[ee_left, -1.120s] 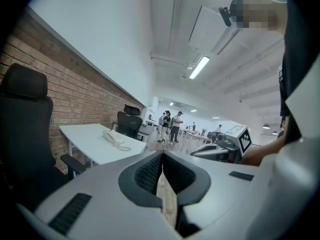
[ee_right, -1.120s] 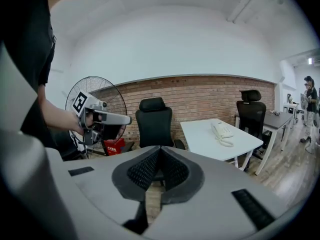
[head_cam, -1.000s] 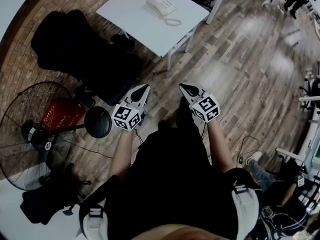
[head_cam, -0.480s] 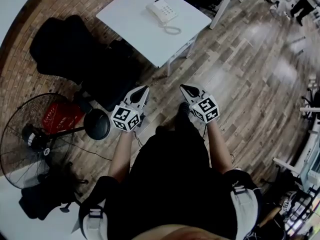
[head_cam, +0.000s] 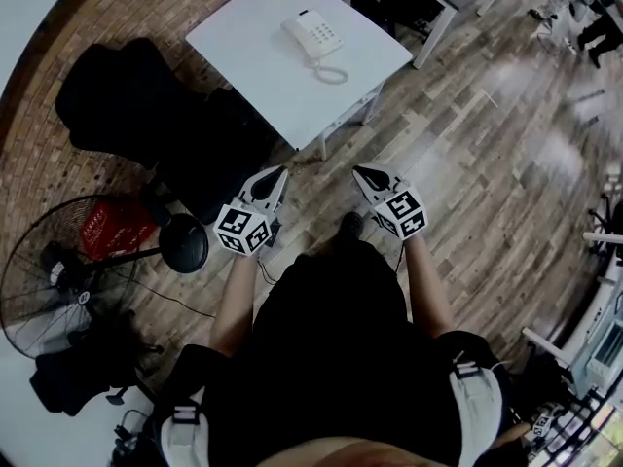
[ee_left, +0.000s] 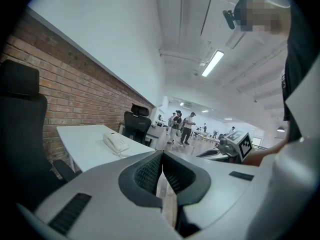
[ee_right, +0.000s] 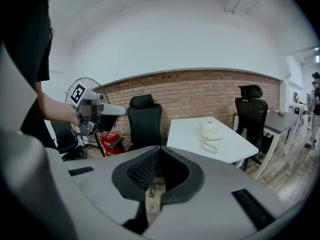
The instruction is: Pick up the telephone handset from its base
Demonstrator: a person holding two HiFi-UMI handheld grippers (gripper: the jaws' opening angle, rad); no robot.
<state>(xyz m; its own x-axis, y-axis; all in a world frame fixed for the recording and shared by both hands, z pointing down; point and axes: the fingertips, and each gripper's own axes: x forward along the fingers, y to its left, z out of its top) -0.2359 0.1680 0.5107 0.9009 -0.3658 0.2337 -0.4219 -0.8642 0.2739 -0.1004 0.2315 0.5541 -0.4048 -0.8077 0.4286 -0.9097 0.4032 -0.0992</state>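
Two of the biggest things come first: the wooden floor (head_cam: 487,144) we stand on, and the white table (head_cam: 253,56) at the far side of it, set in front of a brick wall (ee_right: 200,91). Left of the table stand two black office chairs, one far left (head_cam: 117,95) and one nearer the table's near corner (head_cam: 214,144). Another black chair (ee_right: 251,111) stands at the table's right end, as we see it from the right gripper view. Near left on the floor is a round fan (head_cam: 58,290), with a red box (head_cam: 107,230) just beside it.

We hold both grippers out low in front of us, side by side and apart from each other, pointing toward the table and well short of it. The left gripper (head_cam: 280,172) has its jaws pressed together with nothing between them. The right gripper (head_cam: 358,171) looks the same in its own view: the jaws meet at the tip and hold nothing.

The white telephone (head_cam: 313,35) sits on the far part of the tabletop, well apart from both grippers. Its handset (head_cam: 296,29) lies in place on the base, along the left side beside the keypad. The coiled cord (head_cam: 331,74) loops on the table just near of the phone.
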